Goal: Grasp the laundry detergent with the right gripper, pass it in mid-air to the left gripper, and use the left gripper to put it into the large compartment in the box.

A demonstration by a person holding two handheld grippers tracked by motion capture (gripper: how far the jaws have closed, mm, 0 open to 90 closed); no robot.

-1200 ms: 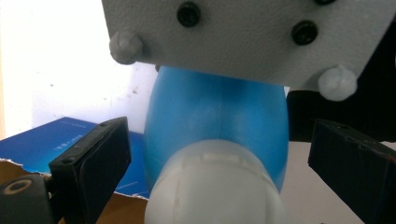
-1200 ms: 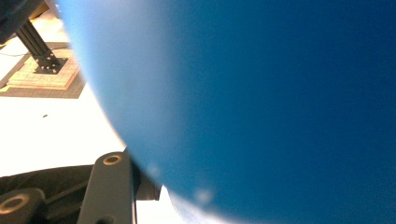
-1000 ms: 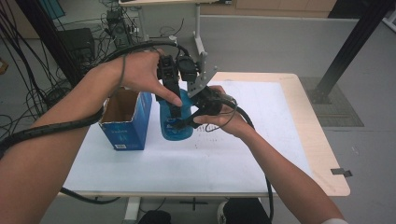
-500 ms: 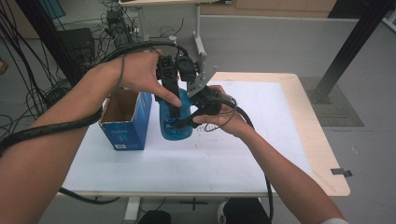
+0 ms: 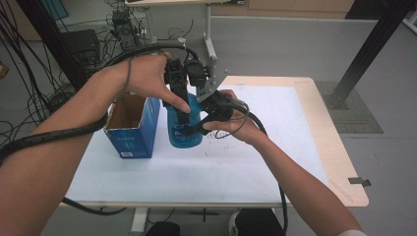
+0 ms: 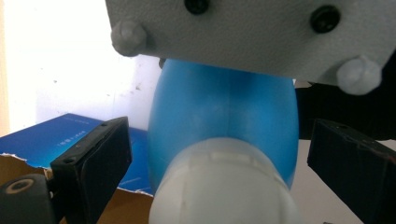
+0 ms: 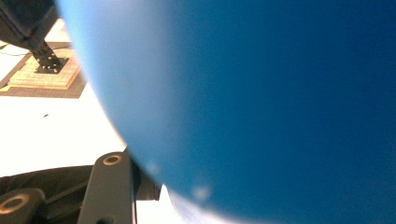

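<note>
A blue bottle [image 5: 186, 132] with a white cap [image 6: 224, 186] stands on the white table [image 5: 246, 167]. My left gripper [image 5: 186, 110] comes down on it from above and is open. In the left gripper view the left gripper [image 6: 219, 177] has one black jaw on each side of the cap, with small gaps. My right gripper [image 5: 199, 125] holds the bottle's body from the right side. The blue bottle [image 7: 257, 93] sits pressed up close in the right gripper view, with one black jaw against its lower left edge and the other jaw hidden.
An open blue cardboard box [image 5: 130, 128] stands just left of the bottle, and its torn rim [image 6: 70, 140] lies beside my left jaw. The right gripper's grey plate [image 6: 257, 32] hangs over the bottle's far side. Cables trail from both grippers.
</note>
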